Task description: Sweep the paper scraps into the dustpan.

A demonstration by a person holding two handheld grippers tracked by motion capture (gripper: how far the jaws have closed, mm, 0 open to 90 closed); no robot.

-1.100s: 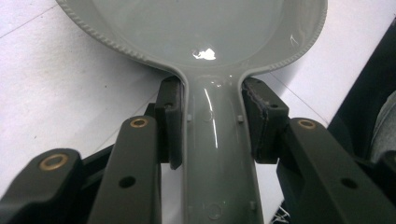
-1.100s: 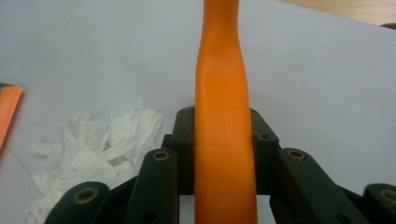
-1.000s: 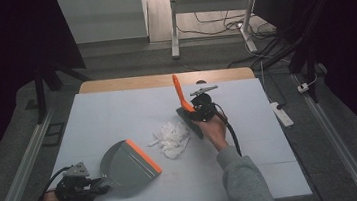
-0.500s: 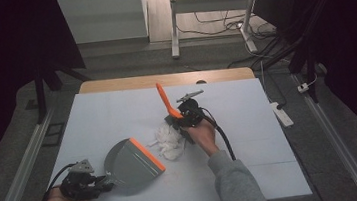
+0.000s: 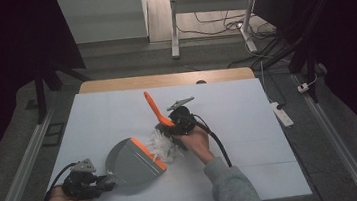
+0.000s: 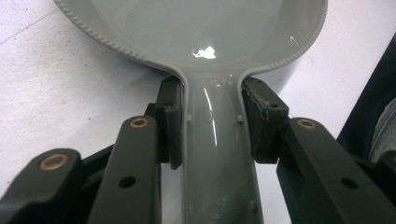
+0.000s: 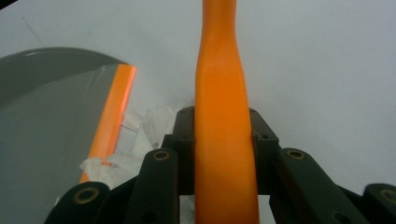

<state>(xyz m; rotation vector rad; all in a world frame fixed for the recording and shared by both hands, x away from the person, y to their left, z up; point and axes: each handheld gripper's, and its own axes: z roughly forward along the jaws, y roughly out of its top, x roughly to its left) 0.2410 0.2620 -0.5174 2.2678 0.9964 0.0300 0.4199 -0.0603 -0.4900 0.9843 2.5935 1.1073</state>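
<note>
A grey dustpan (image 5: 129, 163) with an orange lip (image 5: 148, 154) lies on the white table, its mouth facing right. My left gripper (image 5: 102, 181) is shut on the dustpan's grey handle (image 6: 215, 154); both pads press its sides. My right gripper (image 5: 169, 126) is shut on the orange handle (image 7: 223, 135) of a hand brush (image 5: 154, 108), which slants up and to the left. A heap of crumpled white paper (image 5: 165, 146) lies under the brush, right against the orange lip (image 7: 108, 122). The brush's bristles are hidden behind the gripper.
The table's wooden far edge (image 5: 164, 80) runs across the back. A white power strip (image 5: 281, 115) lies on the floor to the right. Metal rails (image 5: 18, 172) run along both sides of the table.
My right gripper has swept the brush leftward and nearer, pushing the white paper up against the dustpan's orange lip. The left gripper and dustpan stayed nearly still.
</note>
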